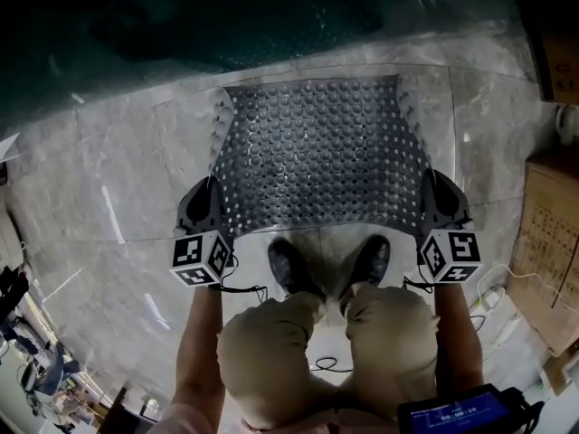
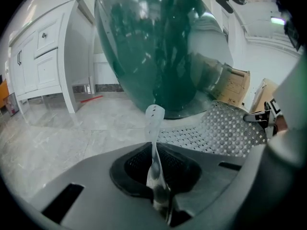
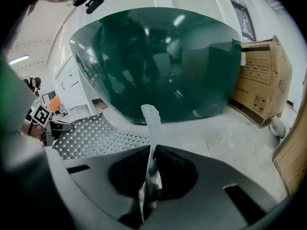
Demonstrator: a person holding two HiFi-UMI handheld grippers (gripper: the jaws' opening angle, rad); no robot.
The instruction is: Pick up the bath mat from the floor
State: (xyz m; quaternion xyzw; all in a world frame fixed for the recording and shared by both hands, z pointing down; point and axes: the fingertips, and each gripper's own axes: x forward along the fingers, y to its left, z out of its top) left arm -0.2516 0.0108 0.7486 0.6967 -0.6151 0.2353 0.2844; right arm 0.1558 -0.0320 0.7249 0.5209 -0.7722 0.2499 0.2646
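Marble floor (image 1: 109,197), pale grey and glossy, fills most of the scene. A large dark green bathtub (image 2: 158,47) stands at the far side, with a cardboard box (image 3: 264,75) off to the right.

Between the tub and the person lies a grey rubber bath mat (image 1: 321,152), studded and dotted with holes. Its near edge is raised off the floor and sags a little in the middle. Its far edge appears to rest on the floor by the tub.

The person stands over it, black shoes (image 1: 294,269) just behind the raised edge. The left tongs (image 1: 215,193) are closed tight on the mat's near left corner, and the right tongs (image 1: 427,188) are clamped the same way on the near right corner. Each gripper view shows only a thin strip of rubber pinched between the jaws.

That narrow hold is probably the main risk. As more of the mat's weight comes up, a corner could slide out. If the underside clings to the polished floor, the pull would be harder still. Lifting one hand faster than the other could twist the mat and drag it loose.
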